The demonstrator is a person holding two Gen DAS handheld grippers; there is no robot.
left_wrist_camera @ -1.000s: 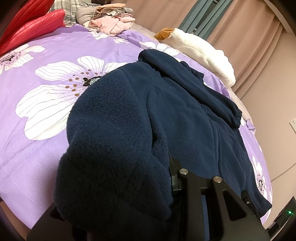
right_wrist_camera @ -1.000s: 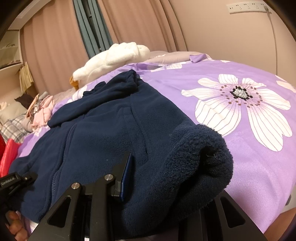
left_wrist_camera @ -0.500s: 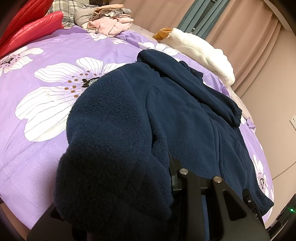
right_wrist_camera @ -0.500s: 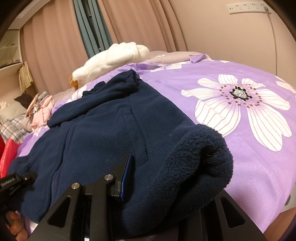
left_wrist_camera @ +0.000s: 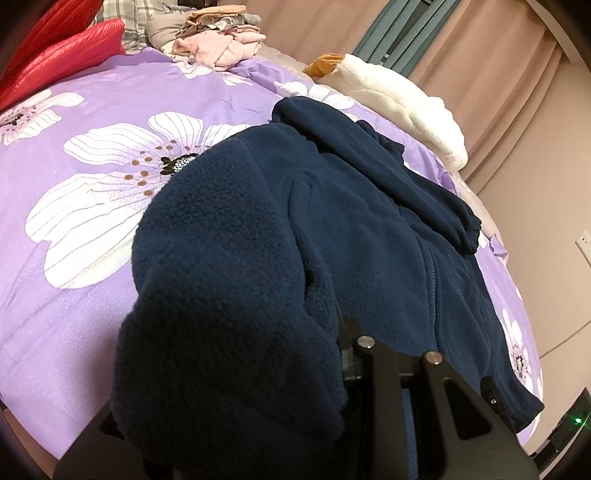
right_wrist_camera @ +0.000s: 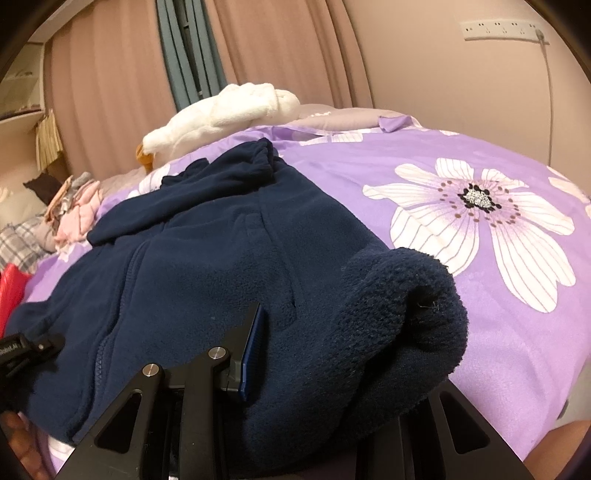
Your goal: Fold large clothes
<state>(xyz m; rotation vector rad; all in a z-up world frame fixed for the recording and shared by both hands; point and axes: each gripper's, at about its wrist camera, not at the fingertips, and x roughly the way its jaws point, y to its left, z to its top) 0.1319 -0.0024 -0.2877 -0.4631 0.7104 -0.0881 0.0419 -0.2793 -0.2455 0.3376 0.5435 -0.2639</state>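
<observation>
A bed is seen covered by a purple bedspread (left_wrist_camera: 110,288) printed with large white flowers. A white plush item (left_wrist_camera: 406,107) lies along its far edge, with an orange-brown piece at one end. A heap of pink and grey clothes (left_wrist_camera: 221,48) is piled near the far corner, beside what may be a red padded jacket (left_wrist_camera: 62,55). Pinkish curtains (right_wrist_camera: 277,48) are hung behind, and a power strip (right_wrist_camera: 502,29) is fixed to the wall.

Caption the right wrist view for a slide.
Right hand-held gripper clamps a bunched corner of the navy fleece jacket spread on the purple floral bedspread.
</observation>
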